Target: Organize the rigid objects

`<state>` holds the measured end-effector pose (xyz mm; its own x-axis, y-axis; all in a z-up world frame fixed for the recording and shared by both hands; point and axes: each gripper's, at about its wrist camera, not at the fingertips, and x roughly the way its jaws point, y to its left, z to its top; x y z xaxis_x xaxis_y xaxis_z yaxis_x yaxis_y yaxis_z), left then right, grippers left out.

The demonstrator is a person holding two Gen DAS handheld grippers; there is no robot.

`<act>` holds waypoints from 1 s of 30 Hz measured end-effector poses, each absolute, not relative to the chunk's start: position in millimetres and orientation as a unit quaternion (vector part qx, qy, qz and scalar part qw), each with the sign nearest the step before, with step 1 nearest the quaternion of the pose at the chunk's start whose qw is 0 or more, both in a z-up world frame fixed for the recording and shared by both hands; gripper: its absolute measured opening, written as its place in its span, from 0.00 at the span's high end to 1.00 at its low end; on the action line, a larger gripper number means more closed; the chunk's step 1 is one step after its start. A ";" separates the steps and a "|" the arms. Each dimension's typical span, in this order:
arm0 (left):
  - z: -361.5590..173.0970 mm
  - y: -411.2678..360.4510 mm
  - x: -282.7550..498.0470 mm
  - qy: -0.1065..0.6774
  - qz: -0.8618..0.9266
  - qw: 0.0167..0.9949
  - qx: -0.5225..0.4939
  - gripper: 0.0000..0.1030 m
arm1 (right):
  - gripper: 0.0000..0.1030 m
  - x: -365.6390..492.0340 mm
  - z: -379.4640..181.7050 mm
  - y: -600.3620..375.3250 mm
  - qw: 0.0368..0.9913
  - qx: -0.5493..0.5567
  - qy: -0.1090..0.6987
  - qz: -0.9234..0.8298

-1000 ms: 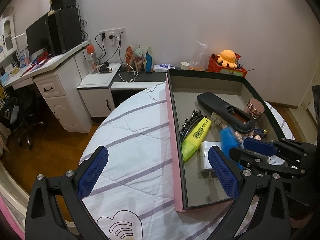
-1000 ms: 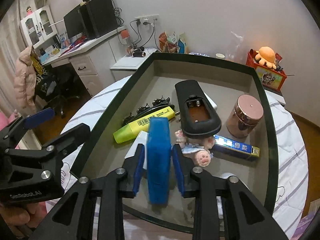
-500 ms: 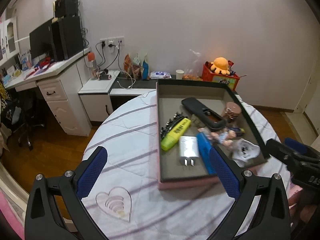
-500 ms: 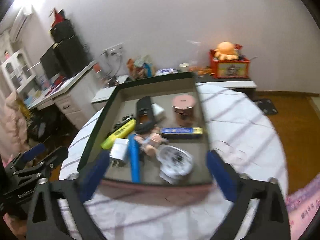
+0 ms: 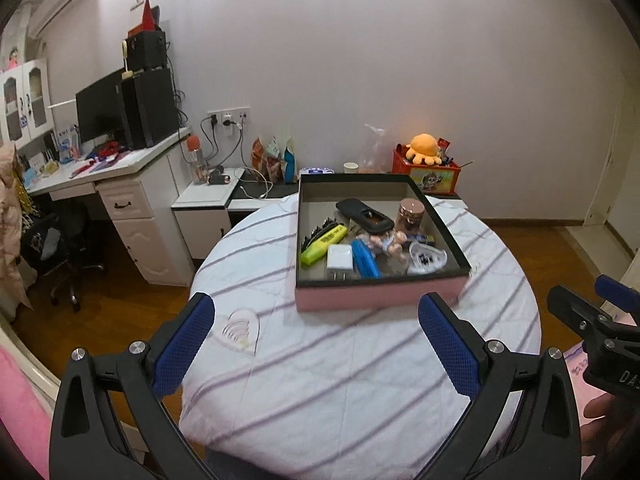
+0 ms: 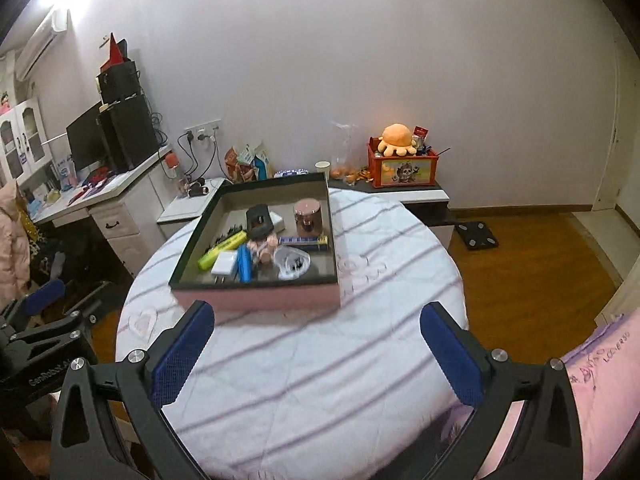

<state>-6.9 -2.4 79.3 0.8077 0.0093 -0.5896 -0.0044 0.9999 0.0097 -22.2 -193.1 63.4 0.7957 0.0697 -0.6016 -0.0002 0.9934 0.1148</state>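
A pink-sided box (image 5: 380, 295) with a dark rim is sitting open on the round table, holding everything. A yellow highlighter (image 5: 323, 243) is lying beside a black comb (image 5: 316, 232) at the left. A white charger (image 5: 340, 258) and a blue case (image 5: 366, 264) are lying side by side near the front. A black remote (image 5: 364, 218) is resting over a doll (image 5: 384, 242). A copper jar (image 5: 410, 216) is standing upright at the right.
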 end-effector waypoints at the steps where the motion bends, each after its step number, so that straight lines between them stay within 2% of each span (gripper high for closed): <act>1: 78.5 -2.9 -15.4 0.309 0.003 0.951 0.004 0.00 | 0.00 -29.5 60.9 -193.1 0.946 0.055 0.319 0.018; 12: 95.8 1.0 -62.7 0.280 0.010 0.960 0.011 0.00 | 0.00 -70.2 67.4 -167.6 0.956 0.033 0.289 0.034; 30: 97.5 -2.5 -62.8 0.285 0.004 0.958 0.011 0.00 | 0.00 -76.8 67.8 -166.3 0.958 0.035 0.283 0.024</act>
<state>-62.8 -2.5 97.5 0.8374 0.0146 -0.5464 -0.0016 0.9997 0.0243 -76.8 -166.3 67.8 0.8381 0.0663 -0.5415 -0.0268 0.9964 0.0806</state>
